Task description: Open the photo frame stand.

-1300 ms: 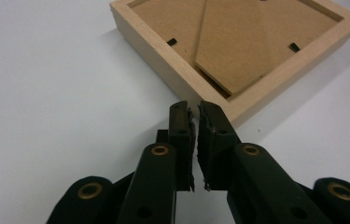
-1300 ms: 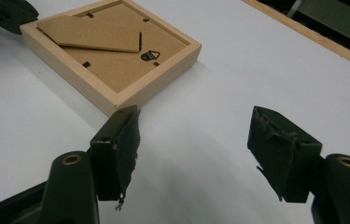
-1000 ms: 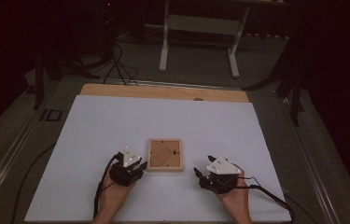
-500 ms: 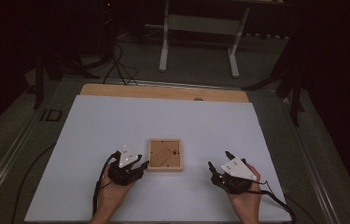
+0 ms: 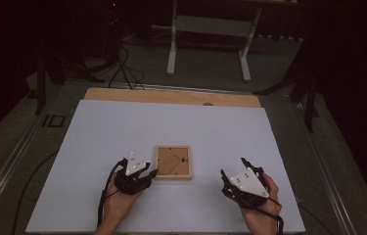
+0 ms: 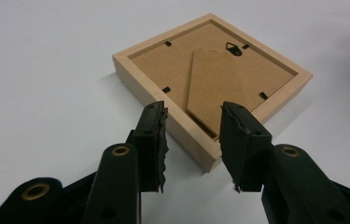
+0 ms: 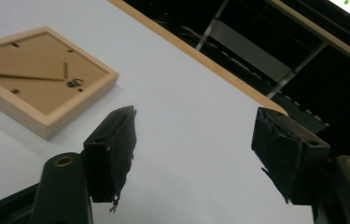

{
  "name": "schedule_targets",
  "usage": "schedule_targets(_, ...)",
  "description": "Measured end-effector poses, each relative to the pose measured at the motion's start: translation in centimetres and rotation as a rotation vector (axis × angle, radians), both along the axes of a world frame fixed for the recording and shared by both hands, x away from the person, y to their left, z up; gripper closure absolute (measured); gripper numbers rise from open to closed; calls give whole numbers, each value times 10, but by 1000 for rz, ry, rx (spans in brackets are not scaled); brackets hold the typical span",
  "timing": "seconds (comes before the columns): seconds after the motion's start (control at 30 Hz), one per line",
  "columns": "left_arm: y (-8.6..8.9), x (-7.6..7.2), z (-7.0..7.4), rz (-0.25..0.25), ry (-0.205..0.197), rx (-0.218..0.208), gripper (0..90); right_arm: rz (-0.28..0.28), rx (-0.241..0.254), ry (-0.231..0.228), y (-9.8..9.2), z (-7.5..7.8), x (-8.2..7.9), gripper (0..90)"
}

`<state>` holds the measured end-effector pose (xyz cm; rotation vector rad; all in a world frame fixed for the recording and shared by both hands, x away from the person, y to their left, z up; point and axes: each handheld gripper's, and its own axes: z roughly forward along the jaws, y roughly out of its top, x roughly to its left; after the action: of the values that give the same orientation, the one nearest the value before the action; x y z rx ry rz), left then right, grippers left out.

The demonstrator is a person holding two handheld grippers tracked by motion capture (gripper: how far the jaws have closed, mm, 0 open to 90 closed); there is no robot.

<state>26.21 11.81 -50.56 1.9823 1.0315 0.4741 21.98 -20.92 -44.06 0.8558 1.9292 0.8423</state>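
Observation:
A small wooden picture frame (image 5: pixel 173 162) lies face down on the white tabletop (image 5: pixel 171 125), showing its brown backing, folded stand and hanger. My left gripper (image 5: pixel 150 173) sits at the frame's near left corner. In the left gripper view its jaws (image 6: pixel 193 144) are open, and the frame's (image 6: pixel 219 74) near corner lies in the gap between them; I cannot tell whether they touch it. My right gripper (image 5: pixel 233 167) rests to the right of the frame, apart from it. It is wide open (image 7: pixel 196 154) with nothing between its jaws, and the frame (image 7: pixel 32 74) lies off to the upper left.
A wooden strip (image 5: pixel 171 96) runs along the table's far edge. Beyond it stand a white metal stand (image 5: pixel 210 27) and cables (image 5: pixel 122 63) on the dark floor. Metal rails (image 5: pixel 5 171) flank the table. Bare white surface spreads behind and beside the frame.
My right gripper has moved to the right, away from the frame, and turned a little. The left gripper and the frame have stayed where they were.

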Motion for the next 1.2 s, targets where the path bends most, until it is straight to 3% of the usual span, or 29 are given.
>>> schedule_targets(0.17,-4,0,5,-22,-8,-7,595,48,84,56,4,6,1,292)
schedule_targets(0.4,-13,4,15,-77,-1,2,581,54,141,75,4,7,5,293)
schedule_targets(0.7,-29,17,20,-94,24,16,550,82,155,83,11,4,7,306)
schedule_targets(1.0,-45,30,7,-98,28,118,524,110,187,121,14,-7,15,355)
schedule_targets(1.2,-49,30,2,-104,25,147,507,116,241,139,18,-11,21,443)
